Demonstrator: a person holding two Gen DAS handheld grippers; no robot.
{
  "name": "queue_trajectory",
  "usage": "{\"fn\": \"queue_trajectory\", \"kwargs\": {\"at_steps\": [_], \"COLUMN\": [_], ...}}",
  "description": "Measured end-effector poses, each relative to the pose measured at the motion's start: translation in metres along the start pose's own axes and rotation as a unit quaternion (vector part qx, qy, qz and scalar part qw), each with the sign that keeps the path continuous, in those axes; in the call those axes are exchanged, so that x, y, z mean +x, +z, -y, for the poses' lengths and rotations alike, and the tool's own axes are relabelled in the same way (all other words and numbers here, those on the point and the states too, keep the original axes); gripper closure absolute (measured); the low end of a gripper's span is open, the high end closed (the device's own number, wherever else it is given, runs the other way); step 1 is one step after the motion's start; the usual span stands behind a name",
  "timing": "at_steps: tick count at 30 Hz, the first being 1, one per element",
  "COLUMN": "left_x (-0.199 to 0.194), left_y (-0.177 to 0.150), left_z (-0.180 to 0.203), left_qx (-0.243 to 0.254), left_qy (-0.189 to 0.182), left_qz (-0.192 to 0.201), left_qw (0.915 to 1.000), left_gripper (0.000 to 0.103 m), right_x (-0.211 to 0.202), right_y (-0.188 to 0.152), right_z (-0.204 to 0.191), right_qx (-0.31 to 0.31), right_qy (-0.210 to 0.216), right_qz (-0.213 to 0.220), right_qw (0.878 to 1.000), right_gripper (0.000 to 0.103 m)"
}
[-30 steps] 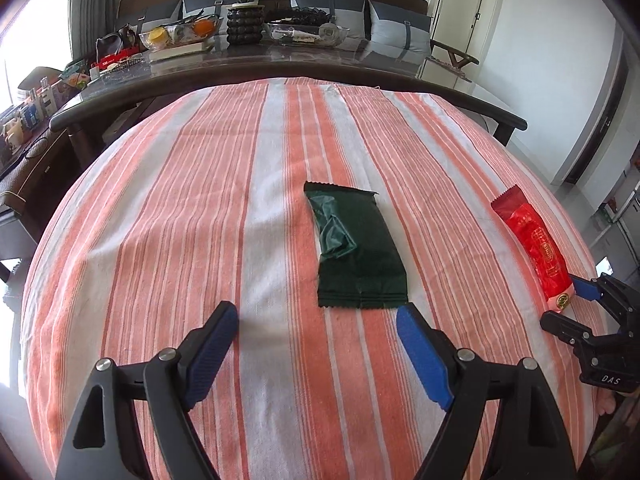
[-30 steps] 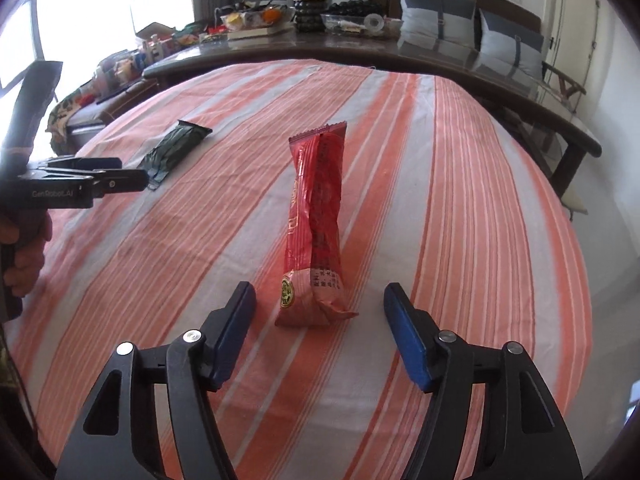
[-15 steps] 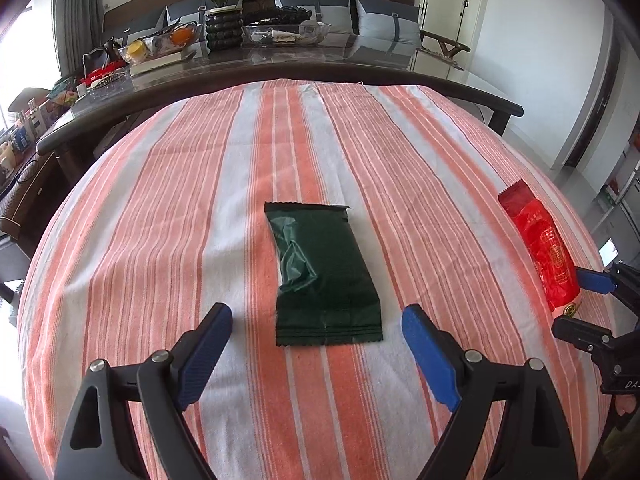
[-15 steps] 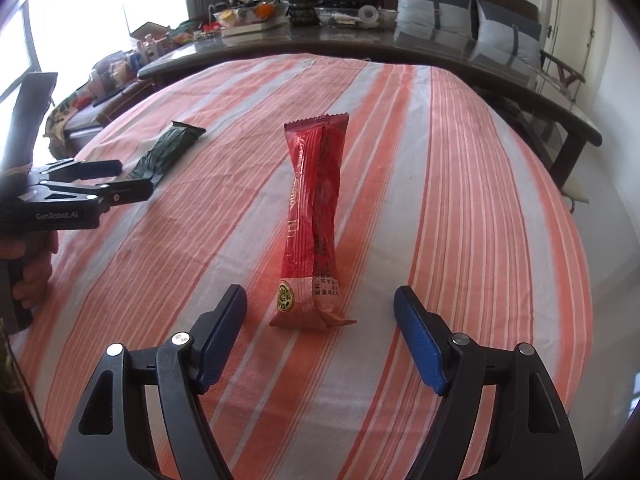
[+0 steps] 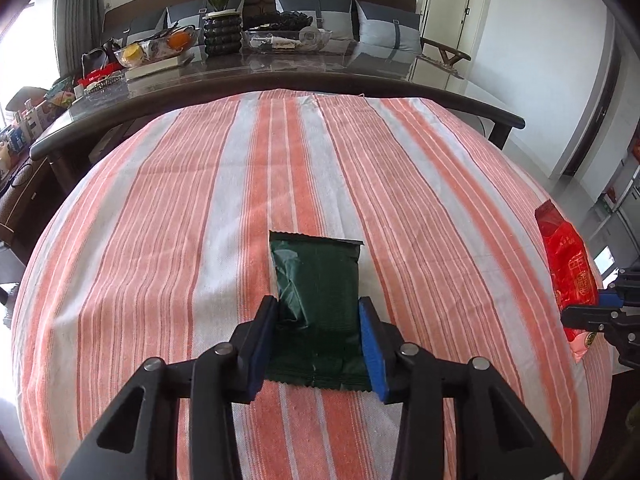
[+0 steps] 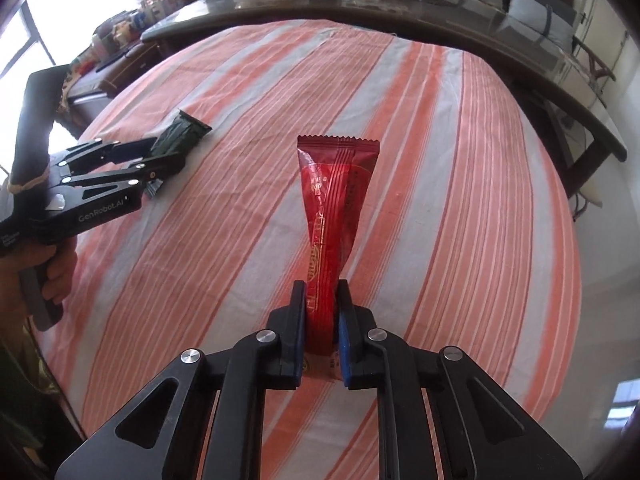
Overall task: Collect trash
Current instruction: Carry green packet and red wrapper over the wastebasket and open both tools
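A dark green snack wrapper (image 5: pixel 316 280) lies on the orange-and-white striped cloth (image 5: pixel 200 220). My left gripper (image 5: pixel 318 316) has closed its blue-padded jaws on the wrapper's two long sides near its near end. A red snack wrapper (image 6: pixel 336 200) is pinched near its near end by my right gripper (image 6: pixel 322 300); its far end points away over the cloth. The red wrapper (image 5: pixel 568 272) and the right gripper (image 5: pixel 600 312) show at the right edge of the left wrist view. The left gripper (image 6: pixel 160 160) and green wrapper (image 6: pixel 182 136) show at the left of the right wrist view.
A dark glossy table (image 5: pixel 280 72) stands behind the cloth-covered table, carrying a potted plant (image 5: pixel 220 20), fruit trays (image 5: pixel 156 46) and clutter. A sofa with grey cushions (image 5: pixel 384 28) is behind it. Floor shows past the cloth's right edge (image 5: pixel 576 160).
Both grippers moved forward over their wrappers and closed: the left on the green wrapper, the right on the red one. Both were wide open before.
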State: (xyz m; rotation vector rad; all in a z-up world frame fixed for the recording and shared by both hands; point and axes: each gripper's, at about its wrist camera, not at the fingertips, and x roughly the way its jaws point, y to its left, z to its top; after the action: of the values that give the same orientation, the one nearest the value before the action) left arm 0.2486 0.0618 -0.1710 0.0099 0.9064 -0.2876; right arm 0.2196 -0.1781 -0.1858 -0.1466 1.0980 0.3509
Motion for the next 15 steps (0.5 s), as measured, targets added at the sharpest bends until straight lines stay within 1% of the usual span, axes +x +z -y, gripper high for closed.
{"fn": "queue_trajectory", "kwargs": {"at_steps": [4,7,12,15], "left_x": [-0.015,-0.03,-0.047,-0.051], "left_y": [-0.004,-0.007,-0.01,-0.013], "left_z": [0.011,0.029,0.066,0.088], "left_qx": [0.004,0.014,0.04,0.049], "left_qy": [-0.011,-0.026,-0.044,-0.06], "left_qz": [0.013,0.026,0.036,0.031], "left_qw": [0.9998,0.9992,0.9976,0.9965], "left_gripper": [0.066,0.066,0.067,0.067], "right_x": [-0.022,-0.033,-0.04,-0.041], "right_y": [-0.008,-0.017,-0.031,-0.039], "right_z": [0.007,0.014,0.027,0.036], "right_qx": [0.023,0.033,0.047,0.059], "right_qy": [0.018,0.021,0.02,0.019], "right_qz": [0.028,0.043,0.047,0.047], "right_qw": [0.999,0.998,0.998,0.997], "right_gripper": [0.091,0.091,0.091,0.091]}}
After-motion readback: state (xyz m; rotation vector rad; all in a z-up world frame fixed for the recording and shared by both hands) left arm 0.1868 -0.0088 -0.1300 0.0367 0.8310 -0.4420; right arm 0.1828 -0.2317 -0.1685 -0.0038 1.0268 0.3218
